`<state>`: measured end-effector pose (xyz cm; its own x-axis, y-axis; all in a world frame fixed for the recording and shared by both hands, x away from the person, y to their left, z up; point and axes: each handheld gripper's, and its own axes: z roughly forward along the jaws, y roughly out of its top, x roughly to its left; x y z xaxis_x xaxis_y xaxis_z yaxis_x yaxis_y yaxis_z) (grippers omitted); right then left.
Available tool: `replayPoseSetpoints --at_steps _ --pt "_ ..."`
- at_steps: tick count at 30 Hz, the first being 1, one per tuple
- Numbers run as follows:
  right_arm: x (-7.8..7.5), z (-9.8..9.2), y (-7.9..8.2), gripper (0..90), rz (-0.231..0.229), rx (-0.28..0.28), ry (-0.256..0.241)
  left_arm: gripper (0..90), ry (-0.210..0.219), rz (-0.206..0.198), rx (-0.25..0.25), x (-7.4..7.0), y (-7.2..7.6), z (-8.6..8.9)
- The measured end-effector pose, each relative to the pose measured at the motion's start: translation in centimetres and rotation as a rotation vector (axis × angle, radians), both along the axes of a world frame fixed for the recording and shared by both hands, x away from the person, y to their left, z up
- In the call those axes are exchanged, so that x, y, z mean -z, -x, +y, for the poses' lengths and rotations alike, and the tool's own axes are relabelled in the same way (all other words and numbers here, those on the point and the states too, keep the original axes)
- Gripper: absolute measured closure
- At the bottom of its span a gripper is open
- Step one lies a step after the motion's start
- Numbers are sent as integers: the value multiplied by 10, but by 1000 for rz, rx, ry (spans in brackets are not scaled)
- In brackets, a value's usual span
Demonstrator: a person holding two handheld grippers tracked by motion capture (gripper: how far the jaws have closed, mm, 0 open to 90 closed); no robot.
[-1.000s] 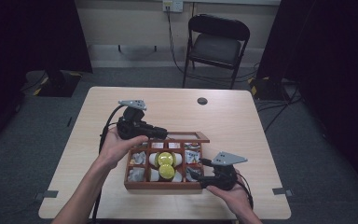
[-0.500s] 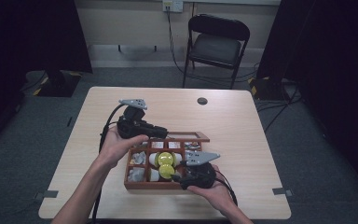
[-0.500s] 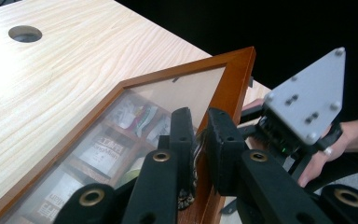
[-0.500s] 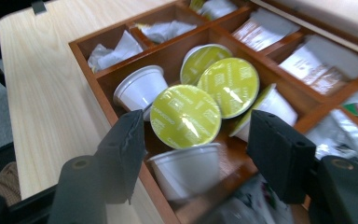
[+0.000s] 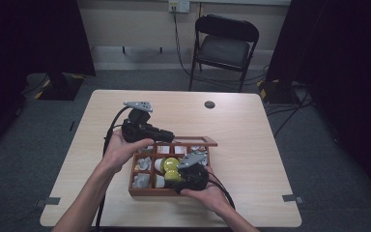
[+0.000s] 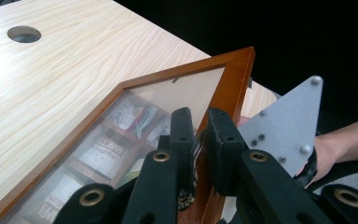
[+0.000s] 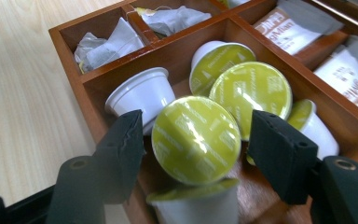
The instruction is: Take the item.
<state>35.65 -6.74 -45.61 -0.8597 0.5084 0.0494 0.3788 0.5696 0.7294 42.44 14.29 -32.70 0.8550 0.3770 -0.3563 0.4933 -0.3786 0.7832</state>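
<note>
**Lid held up, right claw open over capsule**

Your left claw (image 6: 198,140) is clamped on the wooden frame of the glass lid (image 6: 168,100), keeping it raised over the wooden box (image 5: 147,189). In the high view, that box sits on the bench (image 5: 251,130) near its 6 o'clock edge, the left claw at the box's 11 o'clock corner. Your right claw (image 7: 198,151) stands wide open, gripping nothing, jaws either side of a green-lidded capsule (image 7: 196,139) in the centre compartment. More capsules lie at 12 and 2 o'clock of it. Sachets (image 7: 284,30) fill the compartments beyond.
</note>
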Motion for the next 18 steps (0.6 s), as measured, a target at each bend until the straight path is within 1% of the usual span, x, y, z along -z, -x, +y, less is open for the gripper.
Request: replayPoseSetpoints --at_steps 2,3,7,14,15,18 --pt "0 2 -2 337 -2 -1 5 814 -1 -2 -2 0 0 0" --pt "1 6 -5 333 8 -10 13 814 -2 -3 -2 0 0 0" --pt "6 11 -8 317 18 -8 45 814 -4 -4 0 0 1 0" --pt "7 11 -10 304 15 -5 56 814 -1 -4 -1 0 0 0" --pt "8 12 -10 300 21 -4 64 814 0 -3 -1 0 1 0" --pt "8 12 -10 302 28 -4 68 814 0 -3 -2 1 1 -1"
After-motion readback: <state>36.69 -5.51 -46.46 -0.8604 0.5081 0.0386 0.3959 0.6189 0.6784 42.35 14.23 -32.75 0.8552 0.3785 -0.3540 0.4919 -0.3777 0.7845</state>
